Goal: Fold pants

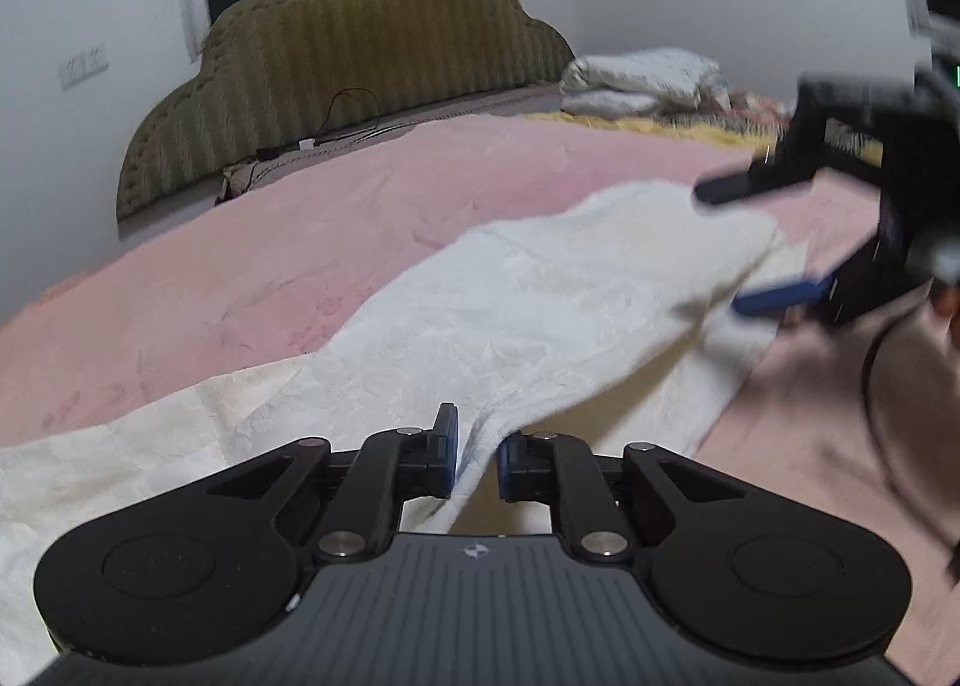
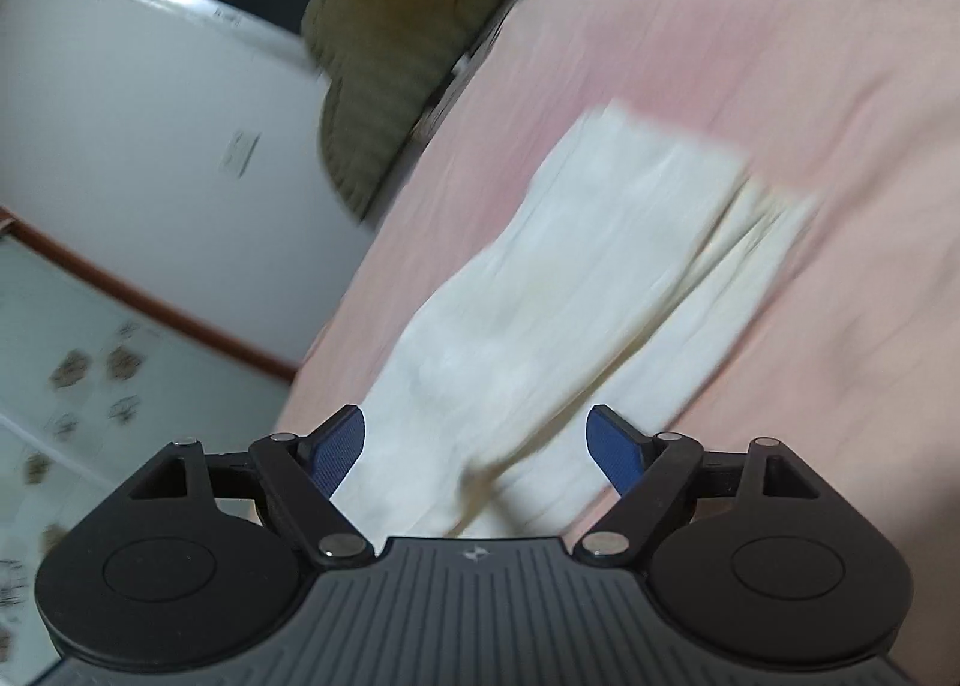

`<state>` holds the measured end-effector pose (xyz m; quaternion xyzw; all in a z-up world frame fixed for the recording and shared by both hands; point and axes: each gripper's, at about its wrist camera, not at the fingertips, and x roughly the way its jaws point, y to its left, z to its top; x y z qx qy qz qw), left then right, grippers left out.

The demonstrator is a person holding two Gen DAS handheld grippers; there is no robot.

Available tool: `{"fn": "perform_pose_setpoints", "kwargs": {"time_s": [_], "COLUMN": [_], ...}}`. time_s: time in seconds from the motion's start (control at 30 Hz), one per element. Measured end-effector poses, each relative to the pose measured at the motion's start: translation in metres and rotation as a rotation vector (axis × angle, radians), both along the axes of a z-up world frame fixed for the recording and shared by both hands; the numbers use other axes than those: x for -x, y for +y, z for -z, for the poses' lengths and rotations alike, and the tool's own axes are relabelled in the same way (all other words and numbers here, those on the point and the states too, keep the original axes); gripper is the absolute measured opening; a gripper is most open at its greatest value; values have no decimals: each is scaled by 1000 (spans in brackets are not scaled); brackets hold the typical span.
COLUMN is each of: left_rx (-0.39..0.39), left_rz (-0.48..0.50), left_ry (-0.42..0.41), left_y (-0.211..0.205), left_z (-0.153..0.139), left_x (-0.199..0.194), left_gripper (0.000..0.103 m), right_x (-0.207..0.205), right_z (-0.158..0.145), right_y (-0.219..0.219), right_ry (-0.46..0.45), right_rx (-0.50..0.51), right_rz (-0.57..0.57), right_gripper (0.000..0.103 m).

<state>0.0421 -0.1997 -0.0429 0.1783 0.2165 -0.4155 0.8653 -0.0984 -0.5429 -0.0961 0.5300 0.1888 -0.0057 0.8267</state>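
White pants lie on a pink bed sheet, one leg laid over the other. My left gripper is shut on a raised fold of the pants' edge near me. My right gripper shows blurred at the right of the left wrist view, open, above the far end of the pants. In the right wrist view the right gripper is open and empty above the pants, whose two legs stretch away over the sheet.
An olive padded headboard stands at the back with a black cable by it. Folded white bedding lies at the far right of the bed. The right wrist view shows the bed's left edge, a white wall and tiled floor.
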Motion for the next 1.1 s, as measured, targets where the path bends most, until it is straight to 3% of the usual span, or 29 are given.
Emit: {"fn": "perform_pose_setpoints", "kwargs": {"time_s": [0.13,0.33,0.4,0.43,0.47,0.5,0.63,0.77,0.87,0.97,1.03,1.1], "left_rx": [98,73,58,52,48,46,36,-77,-105,-99,-77,-32], "left_rz": [-6,25,26,25,25,30,88,145,144,133,121,132], "left_ry": [83,62,56,49,40,37,44,12,-18,0,0,27], "left_y": [12,12,9,9,10,11,17,7,6,15,23,30], "left_z": [-12,-9,-6,-5,-4,-5,-7,14,25,20,13,4], "left_x": [-10,-1,0,1,2,3,10,22,25,22,21,20], "left_gripper": [13,13,13,13,13,13,13,14,17,32,40,43], "right_x": [-24,-24,-23,-23,-22,-19,5,16,13,24,38,54], "right_z": [2,8,12,13,14,15,5,8,19,10,0,-9], "right_y": [10,-26,-45,-52,-55,-57,-45,-41,-45,-47,-47,-48], "right_ry": [-14,-81,-90,-88,-69,-63,-38,79,124,138,145,173], "right_rx": [-12,-17,-18,-19,-11,3,158,229,184,185,220,287], "right_rz": [-21,324,384,385,391,385,348,323,302,281,355,513], "right_gripper": [82,81,78,65,23,5,4,6,7,10,13,30]}}
